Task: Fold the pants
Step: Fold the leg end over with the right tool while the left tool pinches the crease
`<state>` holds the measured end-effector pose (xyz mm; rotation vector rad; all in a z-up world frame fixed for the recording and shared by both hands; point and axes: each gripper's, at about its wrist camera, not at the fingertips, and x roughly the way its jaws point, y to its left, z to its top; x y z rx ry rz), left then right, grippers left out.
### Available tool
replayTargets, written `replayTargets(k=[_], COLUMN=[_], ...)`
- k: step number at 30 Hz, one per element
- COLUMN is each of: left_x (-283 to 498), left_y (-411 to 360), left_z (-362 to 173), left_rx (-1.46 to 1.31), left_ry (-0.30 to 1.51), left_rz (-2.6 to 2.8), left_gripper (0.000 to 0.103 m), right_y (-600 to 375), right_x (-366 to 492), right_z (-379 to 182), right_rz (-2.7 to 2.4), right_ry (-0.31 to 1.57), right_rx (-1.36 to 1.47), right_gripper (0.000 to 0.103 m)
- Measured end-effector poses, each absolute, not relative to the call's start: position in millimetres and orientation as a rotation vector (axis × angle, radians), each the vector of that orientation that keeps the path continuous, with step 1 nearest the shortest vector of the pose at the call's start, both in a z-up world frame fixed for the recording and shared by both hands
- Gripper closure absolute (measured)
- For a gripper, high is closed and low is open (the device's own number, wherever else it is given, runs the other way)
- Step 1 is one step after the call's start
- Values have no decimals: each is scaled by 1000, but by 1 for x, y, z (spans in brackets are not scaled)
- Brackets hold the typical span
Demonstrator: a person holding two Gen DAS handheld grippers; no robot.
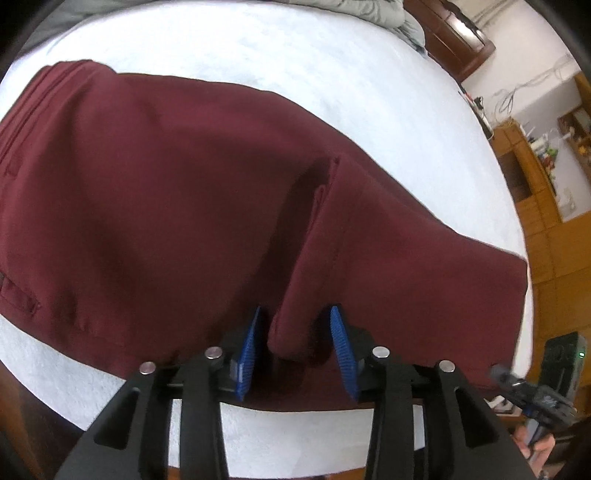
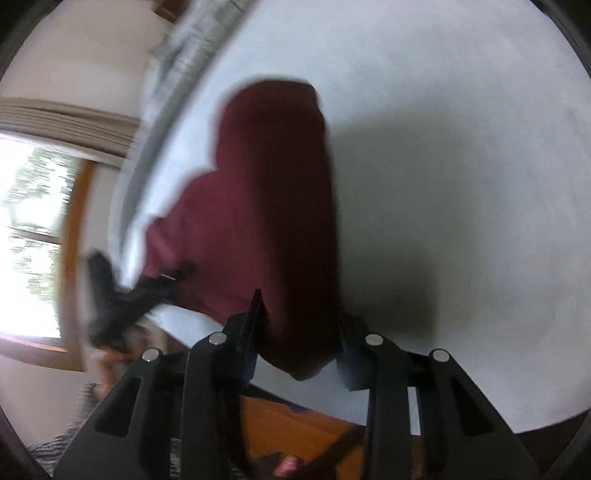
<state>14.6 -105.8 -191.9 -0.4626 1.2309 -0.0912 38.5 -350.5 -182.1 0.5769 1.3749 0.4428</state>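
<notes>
Dark red pants (image 1: pixel 166 192) lie across the white bed cover (image 1: pixel 332 74), waistband at the far left. My left gripper (image 1: pixel 297 332) stands open, its blue pads (image 1: pixel 341 350) on either side of a raised fold of the pants' near edge. In the right wrist view the pants (image 2: pixel 273 192) stretch away from the camera, and my right gripper (image 2: pixel 301 332) has its jaws apart around the near end of the cloth. That view is blurred. The left gripper shows there at the left (image 2: pixel 118 295). The right gripper appears at the lower right of the left wrist view (image 1: pixel 532 395).
A grey quilt (image 1: pixel 369 11) lies bunched at the far side of the bed. Wooden cabinets (image 1: pixel 546 206) stand to the right of the bed. A window (image 2: pixel 33 229) is at the left of the right wrist view. Wooden floor (image 2: pixel 295 432) shows below the bed edge.
</notes>
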Motion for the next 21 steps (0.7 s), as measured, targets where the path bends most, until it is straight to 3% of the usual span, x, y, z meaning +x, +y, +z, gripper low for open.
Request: replayTargets(k=[2, 4, 7, 10, 13, 19, 21], left_x=[14, 14, 12, 21, 40, 75, 79], left_y=[-110, -108, -105, -110, -129, -153, -149], left_z=[-190, -185, -161, -127, -122, -169, -189], left_rx=[-442, -435, -415, -446, -501, -492, -510], left_ry=[1226, 1223, 1151, 1051, 1063, 1220, 1253], left_rz=[-91, -87, -36, -111, -233, -267, -257], left_gripper=[59, 59, 61, 60, 57, 57, 67], right_y=[-355, -359, -357, -353, -343, -320, -322], right_x=[39, 40, 40, 45, 62, 102, 109], right_z=[-198, -194, -165, -127, -105, -132, -152], right_rz=[416, 428, 383, 351, 387, 394, 355], right_ry=[1393, 1378, 1337, 1248, 1187, 1252, 1303], right_rx=[634, 665, 498, 365, 336, 346, 364], right_gripper=[69, 62, 55, 55, 56, 63, 68])
